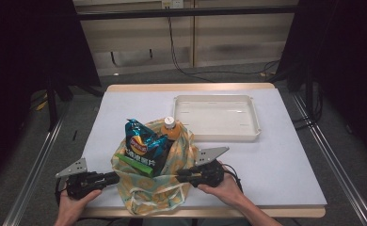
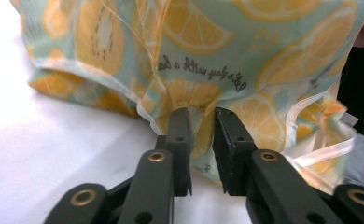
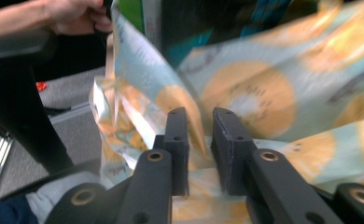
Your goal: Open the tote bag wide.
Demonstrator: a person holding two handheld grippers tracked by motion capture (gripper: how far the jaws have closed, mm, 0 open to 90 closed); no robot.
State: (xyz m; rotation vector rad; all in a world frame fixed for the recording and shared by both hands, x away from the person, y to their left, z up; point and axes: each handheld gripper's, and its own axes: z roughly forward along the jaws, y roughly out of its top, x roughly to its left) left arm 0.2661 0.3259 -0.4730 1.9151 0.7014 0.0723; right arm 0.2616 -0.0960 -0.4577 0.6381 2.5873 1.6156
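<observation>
Looking along my left gripper, I can read a line of dark handwriting-style script printed on the fruit-patterned cloth bag, in the middle of the frame just above my jaws. It runs slightly downhill to the right and starts "Let's", but I cannot make out the remaining words for certain. From the high view, the blue chip packet standing in the bag carries a red round logo and pale lettering, too small to read.
</observation>
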